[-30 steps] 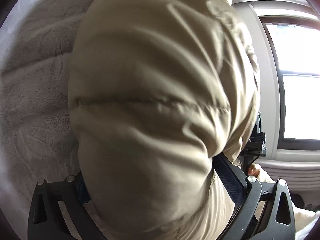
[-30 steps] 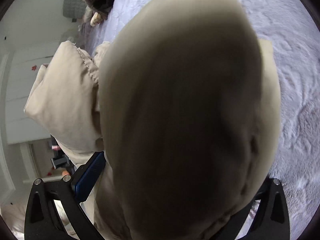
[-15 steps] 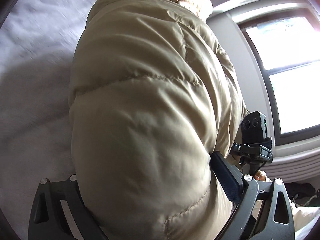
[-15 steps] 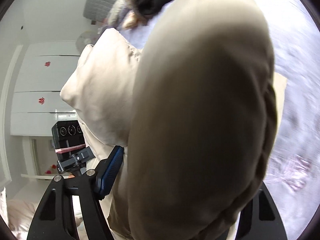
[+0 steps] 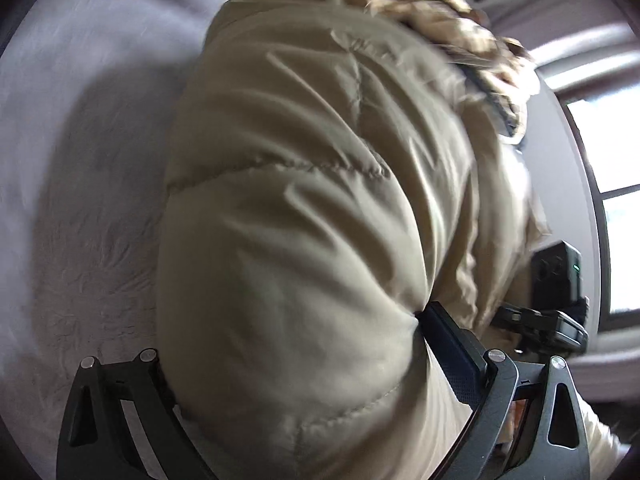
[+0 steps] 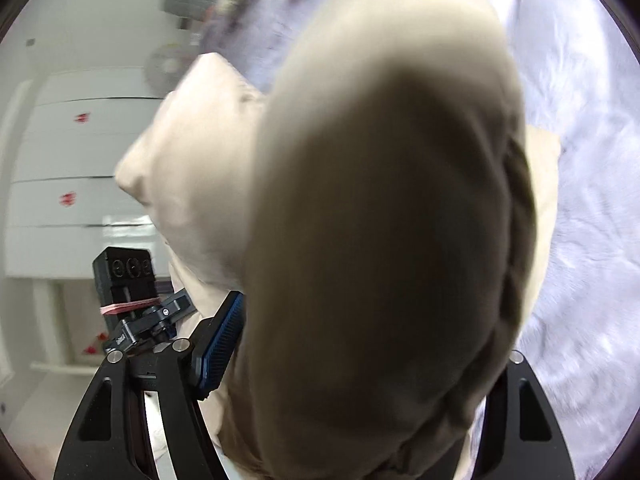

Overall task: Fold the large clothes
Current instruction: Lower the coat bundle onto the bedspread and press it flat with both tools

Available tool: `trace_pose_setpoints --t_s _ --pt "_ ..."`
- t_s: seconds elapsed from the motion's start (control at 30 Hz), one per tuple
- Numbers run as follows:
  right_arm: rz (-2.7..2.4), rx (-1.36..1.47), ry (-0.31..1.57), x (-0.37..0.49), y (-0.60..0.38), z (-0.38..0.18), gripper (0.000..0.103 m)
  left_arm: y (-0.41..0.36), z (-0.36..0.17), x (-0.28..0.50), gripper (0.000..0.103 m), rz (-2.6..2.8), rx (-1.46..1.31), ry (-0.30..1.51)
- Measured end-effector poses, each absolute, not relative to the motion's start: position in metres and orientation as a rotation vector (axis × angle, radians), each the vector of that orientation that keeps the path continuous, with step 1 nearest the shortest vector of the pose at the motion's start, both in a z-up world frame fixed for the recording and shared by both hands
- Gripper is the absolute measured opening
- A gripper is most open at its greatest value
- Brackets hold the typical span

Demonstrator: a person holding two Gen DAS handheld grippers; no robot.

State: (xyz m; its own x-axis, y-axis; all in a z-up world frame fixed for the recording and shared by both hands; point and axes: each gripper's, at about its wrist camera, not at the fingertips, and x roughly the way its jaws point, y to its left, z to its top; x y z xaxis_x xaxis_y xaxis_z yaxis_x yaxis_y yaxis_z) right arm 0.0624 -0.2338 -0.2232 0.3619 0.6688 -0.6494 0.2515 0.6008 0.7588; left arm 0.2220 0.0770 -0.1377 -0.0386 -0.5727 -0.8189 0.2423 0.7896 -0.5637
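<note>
One puffy beige quilted jacket [image 5: 304, 240], smooth and stitched in rounded sections, hangs above a pale textured blanket [image 5: 80, 240]. The left gripper [image 5: 288, 344] and the right gripper [image 6: 360, 344] each clench a fat fold of it. Fur trim [image 5: 452, 28] edges its far end.

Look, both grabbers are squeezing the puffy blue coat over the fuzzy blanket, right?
Almost. The coat is beige, not blue; only the finger pads are blue. The left wrist view shows it best. The left gripper and right gripper do both squeeze it over the fuzzy blanket.
</note>
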Motion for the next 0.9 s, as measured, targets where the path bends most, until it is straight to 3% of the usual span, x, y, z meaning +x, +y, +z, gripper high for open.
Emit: trace_pose_setpoints --t_s 0.2,0.33,0.4,0.47,0.6,0.7,0.9 --pt "0.146 0.861 1.217 0.031 -0.258 -0.185 0.08 0.099 -0.142 0.212 0.102 -0.663 -0.27 1.43" --pt "0.06 0.816 1.101 -0.01 -0.272 -0.134 0.079 0.083 -0.118 0.192 0.102 -0.58 -0.151 1.367" --pt "0.149 0.832 1.067 -0.009 -0.259 -0.12 0.077 0.089 -0.103 0.199 0.099 -0.541 -0.086 1.297" --pt "0.234 0.82 1.09 -0.005 -0.24 -0.112 0.077 0.093 -0.076 0.202 0.086 -0.528 -0.035 1.196" --pt "0.214 0.7 1.213 0.019 -0.194 -0.131 0.076 0.089 -0.039 0.215 0.085 -0.584 -0.022 1.1" --pt "0.144 0.645 1.306 0.013 -0.182 -0.157 0.023 0.096 -0.03 0.212 0.085 -0.625 0.017 1.071" --pt "0.145 0.774 1.119 -0.029 -0.237 -0.13 0.022 0.044 -0.046 0.225 0.085 -0.631 0.057 1.092"
